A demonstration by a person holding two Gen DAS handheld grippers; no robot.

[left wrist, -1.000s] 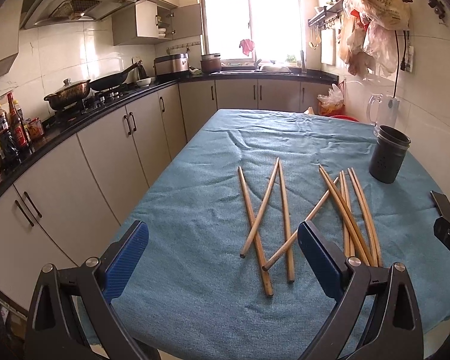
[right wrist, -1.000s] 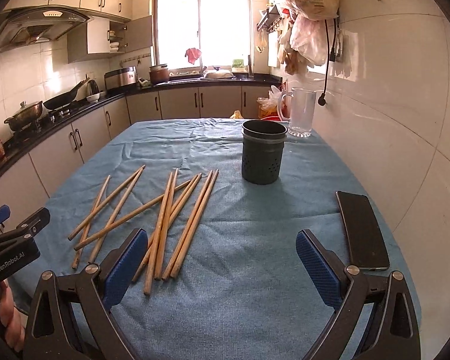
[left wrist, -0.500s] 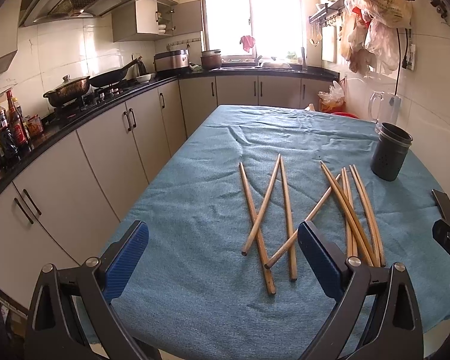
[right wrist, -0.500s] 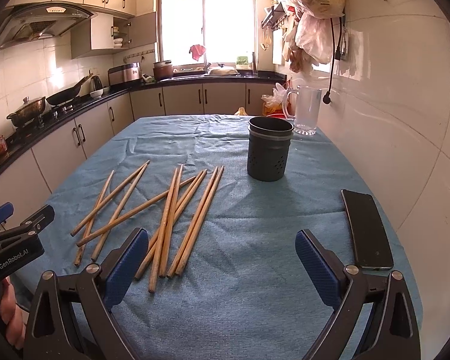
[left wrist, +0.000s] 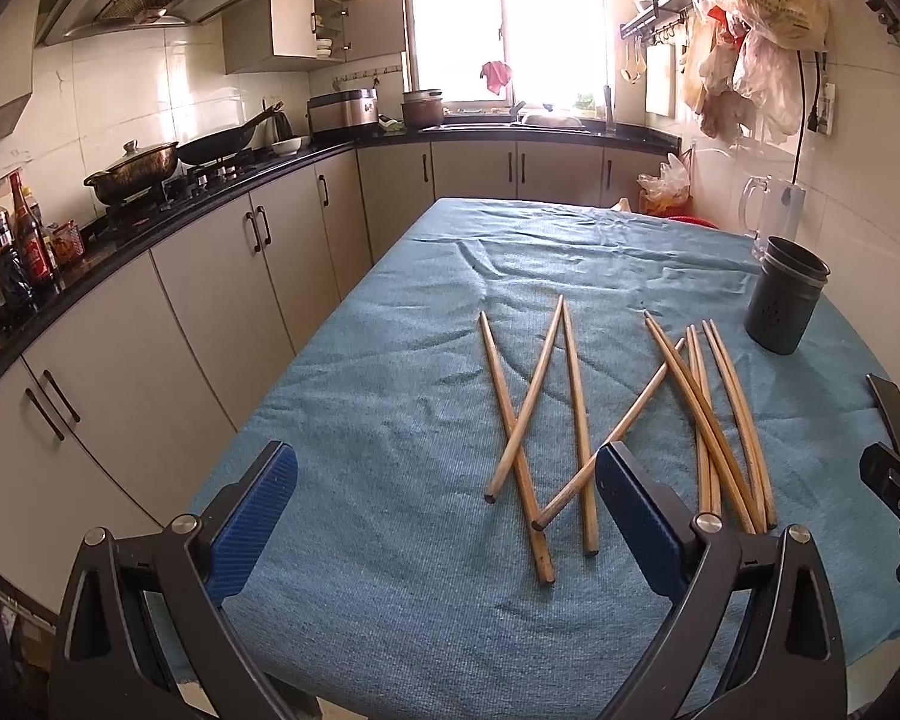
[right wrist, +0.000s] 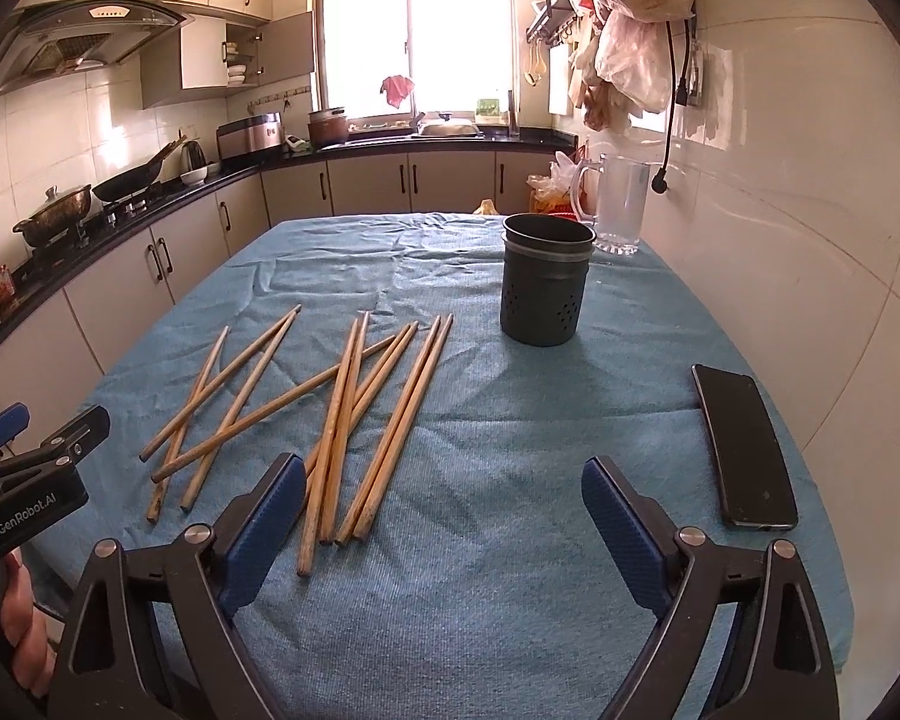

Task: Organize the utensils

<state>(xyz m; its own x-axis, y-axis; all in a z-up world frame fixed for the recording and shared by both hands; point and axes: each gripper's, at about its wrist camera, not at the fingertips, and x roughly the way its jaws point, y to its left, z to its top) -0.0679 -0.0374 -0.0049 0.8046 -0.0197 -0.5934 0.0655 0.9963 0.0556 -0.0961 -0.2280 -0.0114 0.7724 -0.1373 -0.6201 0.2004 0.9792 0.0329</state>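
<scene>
Nothing sorted yet: both the left claw [left wrist: 447,501] and right claw [right wrist: 444,516] hang wide and empty, every chopstick [right wrist: 336,426] scattered on the blue cloth [right wrist: 510,600] just ahead, the dark holder [right wrist: 543,288] standing farther off, seemingly unfilled.

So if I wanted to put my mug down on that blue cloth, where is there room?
Bare cloth lies between the chopsticks and the phone, in front of the dark holder. The far end toward the window is bare too. The left half is crowded with scattered chopsticks; the glass jug fills the far right corner.
</scene>
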